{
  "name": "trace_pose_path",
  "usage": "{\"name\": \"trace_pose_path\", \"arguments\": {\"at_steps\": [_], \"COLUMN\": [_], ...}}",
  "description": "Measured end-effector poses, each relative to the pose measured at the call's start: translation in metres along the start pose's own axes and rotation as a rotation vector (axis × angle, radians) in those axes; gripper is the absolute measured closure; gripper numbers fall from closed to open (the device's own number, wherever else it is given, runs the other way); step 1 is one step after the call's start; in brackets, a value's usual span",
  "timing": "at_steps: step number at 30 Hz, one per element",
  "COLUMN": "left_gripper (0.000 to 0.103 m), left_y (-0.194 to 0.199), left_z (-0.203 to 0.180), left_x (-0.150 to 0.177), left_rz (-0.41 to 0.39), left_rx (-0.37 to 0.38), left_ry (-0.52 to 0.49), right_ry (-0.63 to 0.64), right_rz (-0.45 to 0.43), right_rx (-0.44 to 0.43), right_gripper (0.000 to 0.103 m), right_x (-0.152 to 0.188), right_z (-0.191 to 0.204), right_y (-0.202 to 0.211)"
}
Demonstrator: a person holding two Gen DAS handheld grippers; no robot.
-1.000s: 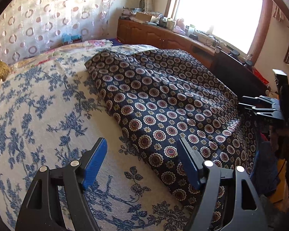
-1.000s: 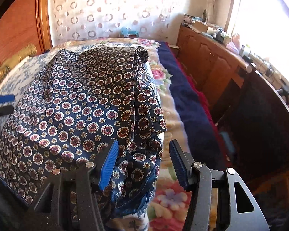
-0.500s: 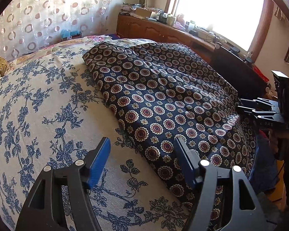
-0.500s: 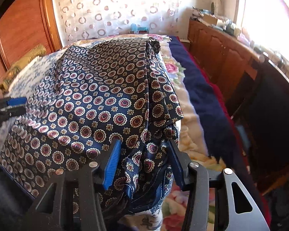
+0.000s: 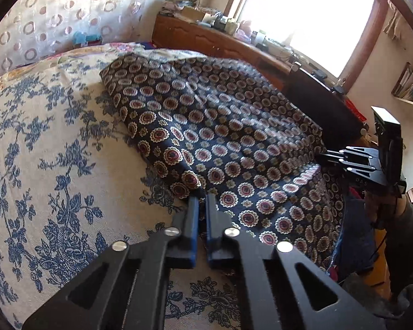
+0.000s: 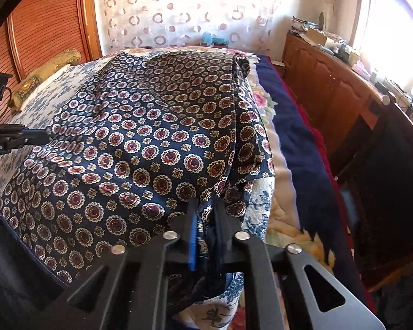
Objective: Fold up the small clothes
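While both tools sit at the near edge of the bed, notes as follows.

Garment: dark patterned cloth (image 5: 234, 143) with red-and-cream medallions, spread over the blue floral bedcover (image 5: 41, 165), its near hem draping off the bed edge toward the person.

Left gripper (image 5: 202, 200): jaws have just been closing and now stand together on the cloth's near left corner. The blue pads (image 5: 194, 220) pinch only a thin tip of fabric; how deep the bite goes I cannot tell.

Right gripper (image 6: 206, 209): jaws have just been closing too, now clamped on a bunched wad of the cloth's near right corner, where several layers gather below the folded side edge.

Step, as judged: both near corners taken, ready to lift and carry toward the far end for a fold.

Risk, left: shallow pinch on slick-looking fabric; a quick lift could pull the corner free, leaving one side down and the fold skewed.

Risk, right: bunched layers may mean extra plies are caught, so the fold drags crooked or traps a crease.

Risk, bedcover: the left pads lie close on the floral cover; if a pleat of it is nipped, it would rise with the garment.

Risk, uneven travel: hands moving at different rates would twist the hem.
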State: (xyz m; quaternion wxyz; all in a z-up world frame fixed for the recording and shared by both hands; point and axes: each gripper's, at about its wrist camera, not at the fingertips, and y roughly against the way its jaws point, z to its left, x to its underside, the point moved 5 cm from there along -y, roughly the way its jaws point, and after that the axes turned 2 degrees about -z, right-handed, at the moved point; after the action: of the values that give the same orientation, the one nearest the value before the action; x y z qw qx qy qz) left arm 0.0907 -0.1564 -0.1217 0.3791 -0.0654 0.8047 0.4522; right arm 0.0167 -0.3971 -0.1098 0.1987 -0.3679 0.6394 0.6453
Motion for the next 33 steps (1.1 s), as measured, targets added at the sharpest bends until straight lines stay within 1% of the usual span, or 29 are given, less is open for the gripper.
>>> {"name": "trace_pose_path", "arguments": {"at_steps": [4, 7, 10, 13, 15, 18, 20, 21, 22, 23, 24, 25, 26, 27, 30, 33], "left_gripper": [0.099, 0.099, 0.099, 0.099, 0.099, 0.099, 0.098, 0.081, 0.061, 0.056, 0.052, 0.048, 0.046, 0.04, 0.04, 0.04], "left_y": [0.018, 0.032, 0.043, 0.047, 0.046, 0.045, 0.044, 0.044, 0.047, 0.05, 0.052, 0.054, 0.056, 0.058, 0.059, 0.058], "left_z": [-0.001, 0.008, 0.021, 0.031, 0.035, 0.041, 0.044, 0.045, 0.045, 0.043, 0.043, 0.043, 0.042, 0.041, 0.035, 0.03], "left_x": [-0.011, -0.021, -0.027, -0.027, -0.023, -0.014, -0.007, -0.003, 0.0, 0.002, 0.003, 0.005, 0.008, 0.009, 0.017, 0.026], "left_rz": [-0.068, -0.11, -0.135, -0.129, -0.117, -0.087, -0.064, -0.057, -0.061, -0.069, -0.07, -0.068, -0.068, -0.069, -0.055, -0.037], "left_rx": [-0.033, -0.074, -0.122, -0.175, -0.188, -0.198, -0.2, -0.205, -0.199, -0.187, -0.181, -0.177, -0.177, -0.178, -0.171, -0.166], "left_ry": [-0.025, -0.041, -0.035, -0.047, -0.044, -0.027, -0.029, -0.031, -0.029, -0.023, -0.019, -0.015, -0.016, -0.018, -0.027, -0.036], "right_ry": [-0.006, -0.015, -0.012, 0.014, 0.021, 0.025, 0.038, 0.037, 0.034, 0.033, 0.03, 0.027, 0.026, 0.025, 0.007, -0.031], "right_rz": [-0.016, -0.038, -0.061, -0.075, -0.074, -0.062, -0.044, -0.037, -0.033, -0.031, -0.031, -0.034, -0.037, -0.032, 0.001, 0.031], "right_rx": [-0.019, -0.063, -0.129, -0.161, -0.169, -0.155, -0.122, -0.107, -0.089, -0.073, -0.049, -0.027, -0.019, -0.021, -0.016, -0.029], "right_gripper": [0.097, 0.097, 0.097, 0.097, 0.097, 0.097, 0.095, 0.088, 0.077, 0.071, 0.056, 0.047, 0.046, 0.046, 0.046, 0.046], "right_x": [-0.002, -0.006, -0.009, -0.011, -0.01, -0.006, -0.002, -0.006, -0.005, -0.007, -0.009, -0.011, -0.013, -0.014, -0.01, -0.01], "right_z": [0.0, 0.004, 0.018, 0.037, 0.046, 0.047, 0.046, 0.047, 0.044, 0.044, 0.042, 0.04, 0.042, 0.042, 0.04, 0.035], "right_y": [0.007, 0.017, 0.027, 0.032, 0.031, 0.027, 0.026, 0.023, 0.023, 0.021, 0.021, 0.021, 0.021, 0.019, 0.013, 0.007]}}
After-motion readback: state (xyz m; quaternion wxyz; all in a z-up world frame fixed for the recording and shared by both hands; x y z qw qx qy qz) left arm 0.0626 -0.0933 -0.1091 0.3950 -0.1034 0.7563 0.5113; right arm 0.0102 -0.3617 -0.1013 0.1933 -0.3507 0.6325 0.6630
